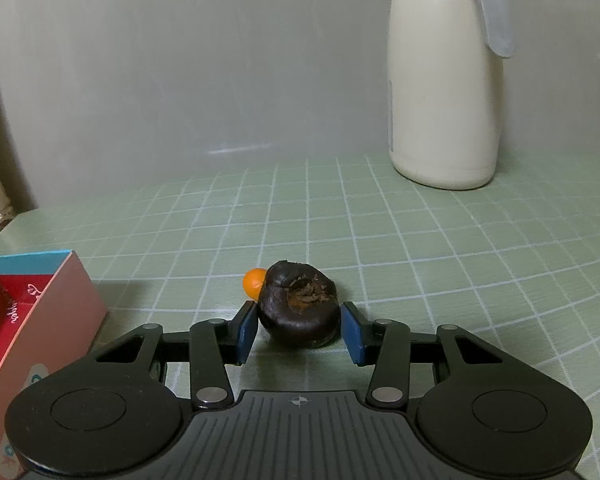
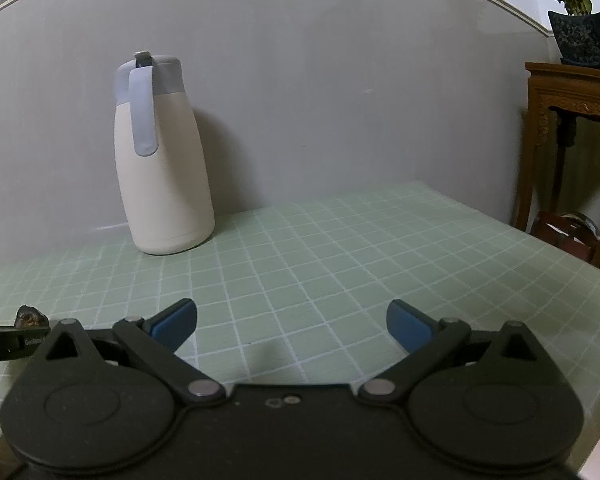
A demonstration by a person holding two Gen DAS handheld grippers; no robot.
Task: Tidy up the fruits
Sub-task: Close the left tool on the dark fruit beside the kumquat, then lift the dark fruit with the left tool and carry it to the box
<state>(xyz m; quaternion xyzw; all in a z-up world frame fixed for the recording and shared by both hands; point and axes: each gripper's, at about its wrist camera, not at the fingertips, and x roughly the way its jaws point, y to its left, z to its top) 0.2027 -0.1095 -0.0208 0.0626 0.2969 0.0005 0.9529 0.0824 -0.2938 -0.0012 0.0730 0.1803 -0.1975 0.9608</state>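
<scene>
A dark brown, wrinkled round fruit (image 1: 298, 306) rests on the green checked tablecloth (image 1: 440, 264). My left gripper (image 1: 299, 330) has its blue pads (image 1: 247, 332) against both sides of the fruit, closed on it. A small orange fruit (image 1: 253, 282) peeks out just behind it on the left, touching or nearly so. In the right wrist view my right gripper (image 2: 292, 326) stands open with nothing between its fingers. The dark fruit (image 2: 30, 316) and part of the left gripper show at that view's left edge.
A pink and red open box (image 1: 40, 320) stands close on the left. A tall cream jug with a grey lid (image 1: 444, 92) (image 2: 160, 160) stands at the back by the wall. A carved wooden stand (image 2: 572, 152) with a potted plant (image 2: 580, 32) is beyond the table's right edge.
</scene>
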